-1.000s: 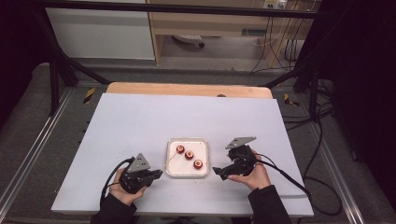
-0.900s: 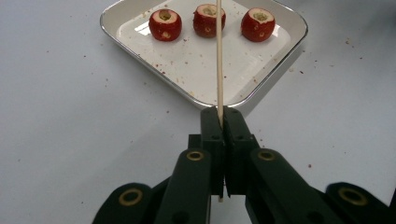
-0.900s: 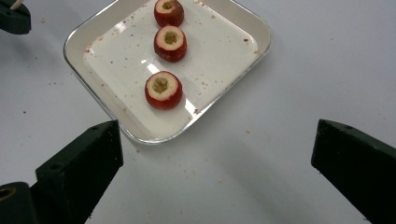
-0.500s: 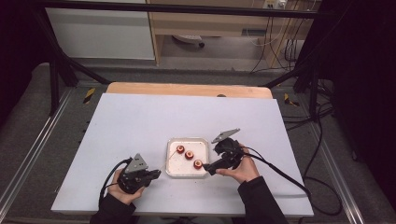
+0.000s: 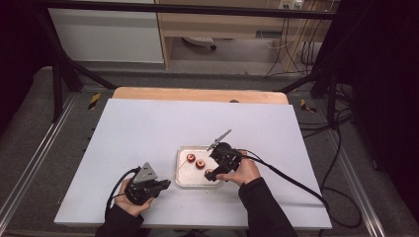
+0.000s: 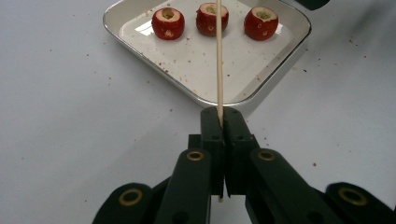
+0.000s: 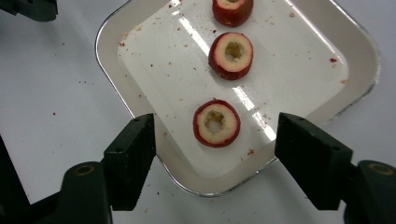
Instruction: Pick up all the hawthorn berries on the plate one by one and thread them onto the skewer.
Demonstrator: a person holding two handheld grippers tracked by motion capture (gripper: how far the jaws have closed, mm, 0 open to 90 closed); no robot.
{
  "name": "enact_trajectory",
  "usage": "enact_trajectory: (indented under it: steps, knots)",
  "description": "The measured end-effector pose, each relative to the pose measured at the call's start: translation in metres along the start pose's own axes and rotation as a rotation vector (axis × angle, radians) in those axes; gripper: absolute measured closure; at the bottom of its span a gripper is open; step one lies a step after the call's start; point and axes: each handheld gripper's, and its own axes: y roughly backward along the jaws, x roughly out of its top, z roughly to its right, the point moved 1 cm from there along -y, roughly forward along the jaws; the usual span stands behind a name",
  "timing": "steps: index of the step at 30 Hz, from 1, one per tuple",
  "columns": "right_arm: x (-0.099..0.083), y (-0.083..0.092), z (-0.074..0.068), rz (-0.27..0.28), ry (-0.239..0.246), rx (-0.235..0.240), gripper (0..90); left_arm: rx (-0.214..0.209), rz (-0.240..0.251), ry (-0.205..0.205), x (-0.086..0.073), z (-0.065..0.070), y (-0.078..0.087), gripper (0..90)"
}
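My left fingers pinch the thin, brittle skewer while my right fingers, spread and just closing, straddle the soft, slippery cored fruit, best gripped on its sides.

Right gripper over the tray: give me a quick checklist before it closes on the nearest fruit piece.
1. Right gripper jaws apart, having just been closing: ok.
2. Nearest fruit piece between the jaws, pads not touching it: ok.
3. Fruit piece sits flat, cored hole facing up: ok.
4. Jaws clear of the tray rim: cannot tell; both tips hang over the near rim.
5. Skewer clamped in the left gripper, pointing at the tray: ok.
6. Other two fruit pieces out of the jaws' path: ok.
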Motion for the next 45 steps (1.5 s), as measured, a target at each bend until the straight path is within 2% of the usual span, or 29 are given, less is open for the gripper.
enact_trajectory:
  steps: [7, 11, 18, 28, 39, 45]
  knots:
    - [0.006, -0.01, 0.001, -0.033, 0.001, 0.019, 40.2, 0.002, 0.004, -0.002, 0.0, 0.0, 0.001, 88.2]
    - [0.011, -0.016, 0.003, -0.058, 0.021, 0.021, 48.4, 0.002, 0.002, -0.002, 0.0, 0.0, 0.0, 88.3]
    - [0.012, -0.022, 0.005, -0.093, 0.014, 0.039, 55.0, 0.003, -0.001, -0.002, 0.0, 0.0, 0.0, 88.2]
    - [0.013, -0.026, 0.009, -0.117, 0.006, 0.038, 60.2, 0.003, -0.001, -0.004, 0.0, 0.001, -0.001, 88.2]
    - [0.013, -0.026, 0.01, -0.127, -0.035, 0.049, 61.2, 0.005, -0.002, -0.006, 0.0, 0.001, 0.0, 88.2]
    - [0.014, -0.021, 0.009, -0.108, -0.043, 0.054, 61.3, 0.007, 0.0, -0.006, 0.0, 0.001, 0.0, 88.2]
